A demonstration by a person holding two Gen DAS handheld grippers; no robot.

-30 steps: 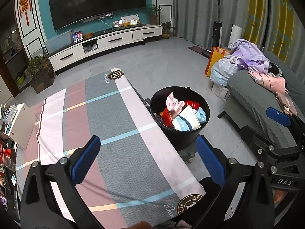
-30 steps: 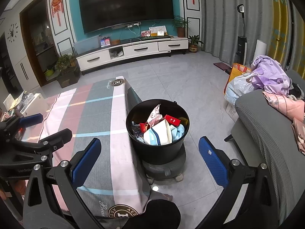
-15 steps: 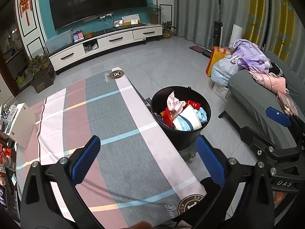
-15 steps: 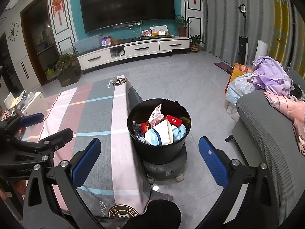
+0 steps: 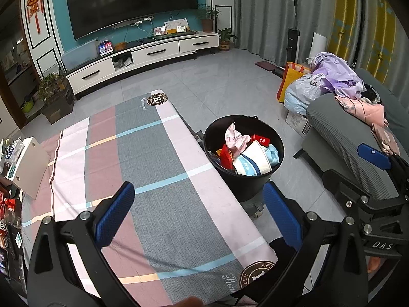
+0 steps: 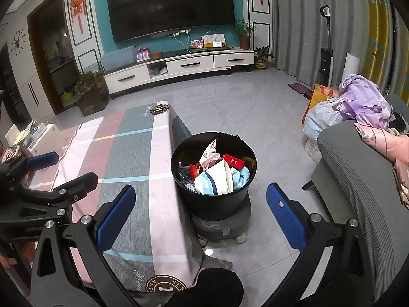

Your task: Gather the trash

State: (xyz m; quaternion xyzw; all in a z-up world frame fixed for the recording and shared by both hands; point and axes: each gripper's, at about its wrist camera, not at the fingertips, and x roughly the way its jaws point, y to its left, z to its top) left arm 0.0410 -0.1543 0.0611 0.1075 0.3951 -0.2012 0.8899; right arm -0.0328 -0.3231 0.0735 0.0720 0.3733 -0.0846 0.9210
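With my left tongs (image 5: pixel 196 212) and right tongs (image 6: pixel 198 211) both spread apart and empty above the bench (image 5: pixel 153 158), the trash (image 6: pixel 217 172), judged light, crushable paper and wrappers, fills the black bucket (image 6: pixel 204 204) beside it, best pinched at a protruding carton edge.

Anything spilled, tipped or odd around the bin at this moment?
Nothing spilled. The black bin stands upright on a wheeled base beside the cloth-covered table, trash heaped near its rim but inside. Both grippers, left and right, are open and empty. The sofa carries piled clothes.
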